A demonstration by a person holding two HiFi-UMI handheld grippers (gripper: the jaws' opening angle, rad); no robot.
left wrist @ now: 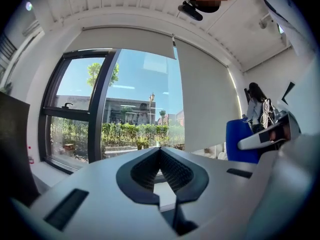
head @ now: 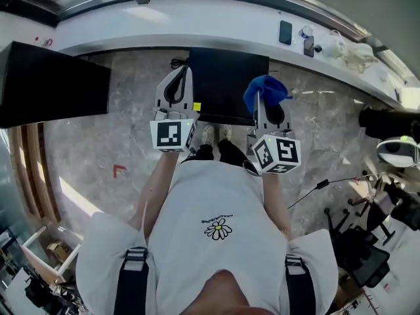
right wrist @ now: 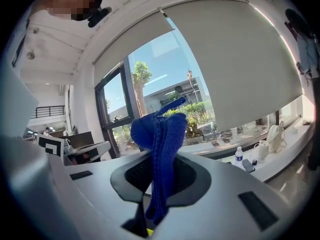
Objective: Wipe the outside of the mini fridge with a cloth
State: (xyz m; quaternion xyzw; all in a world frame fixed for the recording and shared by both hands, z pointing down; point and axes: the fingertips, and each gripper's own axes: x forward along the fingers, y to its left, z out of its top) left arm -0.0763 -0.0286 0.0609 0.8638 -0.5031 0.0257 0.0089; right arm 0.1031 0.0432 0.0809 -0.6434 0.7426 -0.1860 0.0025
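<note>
The right gripper (head: 264,101) is clenched on a blue knitted cloth (right wrist: 159,134), which bunches up above its jaw tips and trails down between them. The left gripper (left wrist: 160,152) is closed with its tips meeting and nothing between them. Both are held level in front of the person's chest, and the black mini fridge (head: 227,84) stands on the marble floor just ahead of and between them, untouched by either. Well off to the left gripper's outer side sits a larger black cabinet (head: 54,85). Beyond the fridge runs a white ledge (head: 216,8), and past the right gripper it carries a phone (head: 285,32) and a small bottle (right wrist: 239,155) under a half-lowered roller blind (right wrist: 235,64).
</note>
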